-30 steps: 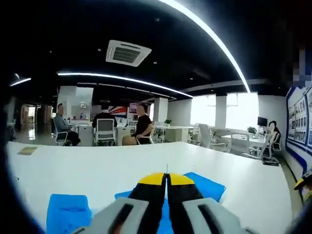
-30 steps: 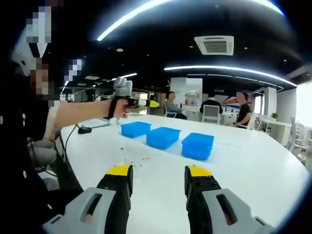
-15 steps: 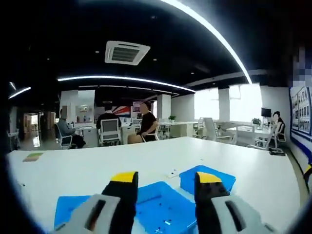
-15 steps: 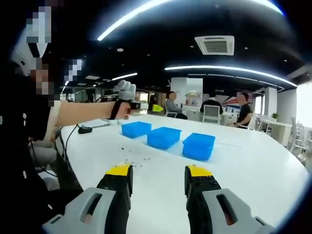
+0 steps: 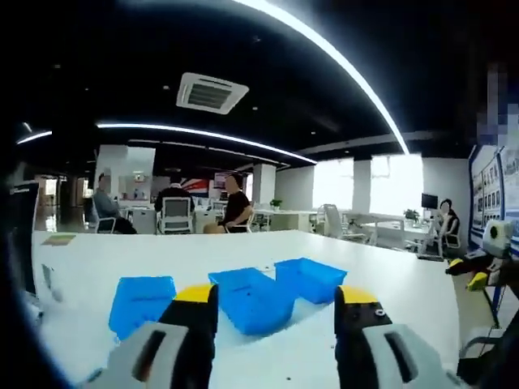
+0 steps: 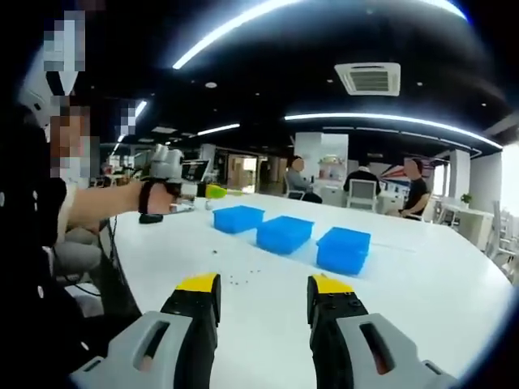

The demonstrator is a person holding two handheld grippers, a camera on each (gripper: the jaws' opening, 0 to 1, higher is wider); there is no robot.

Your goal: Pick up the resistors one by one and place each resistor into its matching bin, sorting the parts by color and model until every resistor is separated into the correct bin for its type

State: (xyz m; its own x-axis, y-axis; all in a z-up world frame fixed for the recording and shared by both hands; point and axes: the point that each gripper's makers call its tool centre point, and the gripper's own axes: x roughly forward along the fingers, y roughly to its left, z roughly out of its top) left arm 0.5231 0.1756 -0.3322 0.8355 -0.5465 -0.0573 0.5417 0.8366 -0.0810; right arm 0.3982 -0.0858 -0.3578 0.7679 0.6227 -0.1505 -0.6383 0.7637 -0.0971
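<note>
While we stand at the long white table (image 6: 422,292), the biggest thing before us, three blue bins (image 6: 282,233) sit in a row on it, just beside one another, seen in both the left and right gripper views (image 5: 251,298). Nearer to us than the bins, in the right gripper view, lie the resistors (image 6: 243,278), a thin scatter of tiny dark specks on the bare tabletop, well short of any bin. Our right gripper (image 6: 263,296) hangs above the table with its yellow-tipped jaws spread apart and nothing between them; our left gripper (image 5: 276,304) likewise has its jaws parted and empty, pointing toward the bins. We judge the resistors to be very light, small and stiff in the body with thin leads that bend easily, so we would pinch each one across the body with the jaw tips, gently. Their colours and models are too small to tell, and we can read no label or writing on the bins
</note>
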